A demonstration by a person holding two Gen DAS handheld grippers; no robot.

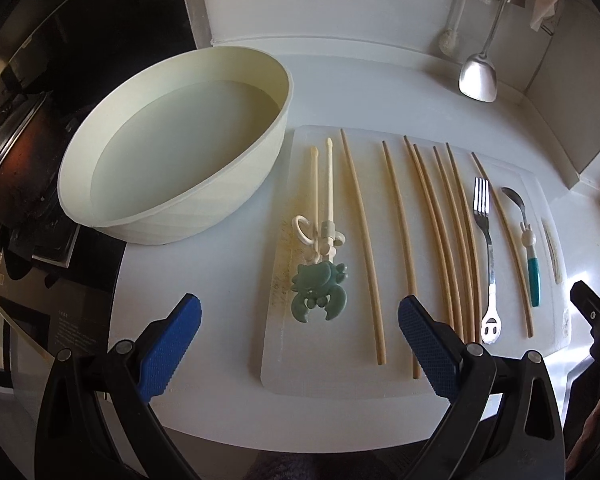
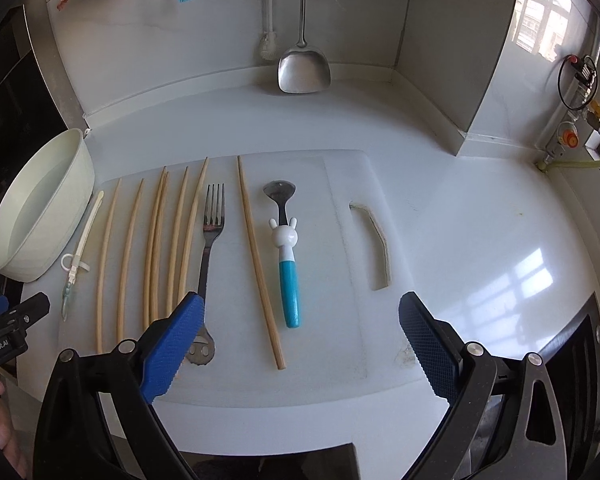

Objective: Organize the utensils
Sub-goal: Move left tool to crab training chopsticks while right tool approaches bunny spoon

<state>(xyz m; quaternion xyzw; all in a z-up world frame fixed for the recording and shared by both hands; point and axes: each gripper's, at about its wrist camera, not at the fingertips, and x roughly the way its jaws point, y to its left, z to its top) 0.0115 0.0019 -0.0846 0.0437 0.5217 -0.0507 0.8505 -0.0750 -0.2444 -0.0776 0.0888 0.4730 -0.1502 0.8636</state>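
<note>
Utensils lie in a row on a white cutting board point(image 1: 324, 376) point(image 2: 340, 184). From the left: cream training chopsticks with a green crab grip point(image 1: 320, 236) point(image 2: 74, 260), several wooden chopsticks point(image 1: 436, 240) point(image 2: 156, 248), a metal fork point(image 1: 485, 256) point(image 2: 211, 248), one more wooden chopstick point(image 2: 258, 260), and a spoon with a rabbit and teal handle point(image 1: 530, 248) point(image 2: 286, 256). My left gripper point(image 1: 300, 316) is open and empty, just in front of the crab grip. My right gripper point(image 2: 300, 316) is open and empty, in front of the fork and spoon handles.
A cream basin holding water point(image 1: 180, 144) point(image 2: 40, 204) stands left of the board. A dark pot point(image 1: 12, 160) sits at the far left. A metal spatula point(image 1: 480, 72) point(image 2: 304, 60) and a brush point(image 2: 268, 40) hang on the back wall. A gas valve point(image 2: 572, 136) is at the right.
</note>
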